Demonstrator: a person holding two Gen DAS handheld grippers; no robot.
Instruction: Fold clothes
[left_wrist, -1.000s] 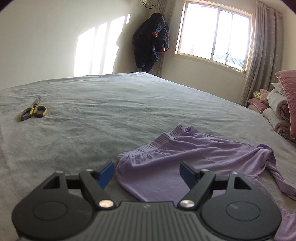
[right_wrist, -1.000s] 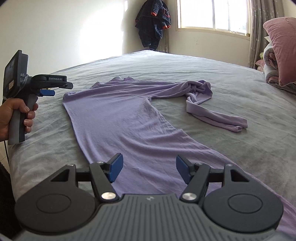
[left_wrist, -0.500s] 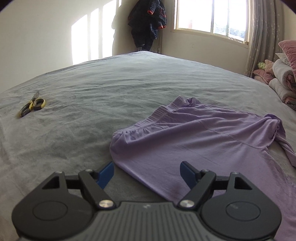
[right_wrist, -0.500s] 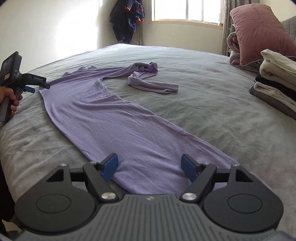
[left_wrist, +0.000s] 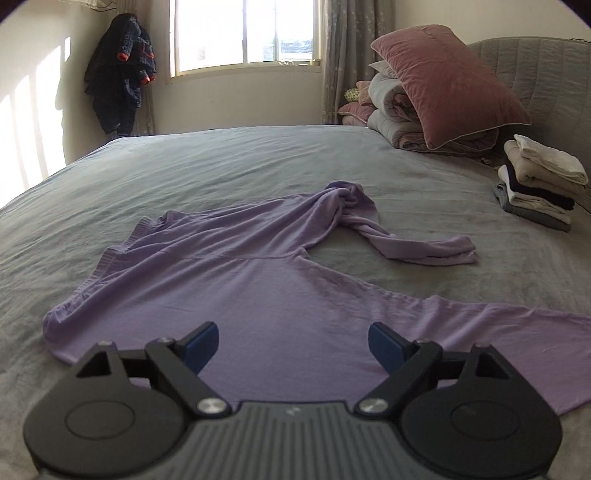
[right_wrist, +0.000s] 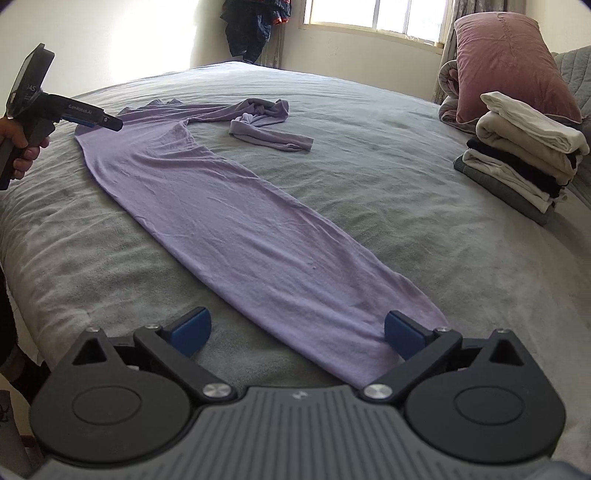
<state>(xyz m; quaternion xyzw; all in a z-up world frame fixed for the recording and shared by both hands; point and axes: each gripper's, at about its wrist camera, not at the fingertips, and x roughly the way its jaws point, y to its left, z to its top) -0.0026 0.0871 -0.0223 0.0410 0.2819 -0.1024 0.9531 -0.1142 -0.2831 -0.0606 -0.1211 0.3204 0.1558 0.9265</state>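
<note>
- Left hand (right_wrist: 22, 147) at the far left of the right wrist view, wrapped round a black handle.
- Left gripper (left_wrist: 293, 341) low over the garment's collar end — jaws opening, blue pads spread wide, lilac cloth seen between them but not pinched.
- Garment (left_wrist: 258, 288) lilac, long-sleeved, spread flat along the near edge of the grey bed (left_wrist: 221, 166); ribbed neckline up and left of the left gripper, body running off to the right.
- Sleeve (left_wrist: 388, 236) bunched and twisted beyond the body, its cuff pointing right.
- Right gripper (right_wrist: 297, 328) at the garment's hem end — jaws opening, pads far apart; hem corner between them, close by the right pad, nothing clamped.
- Folded stack (right_wrist: 524, 155) of white, beige, dark and grey clothes well apart on the right, near a pink pillow (right_wrist: 513, 59).
</note>
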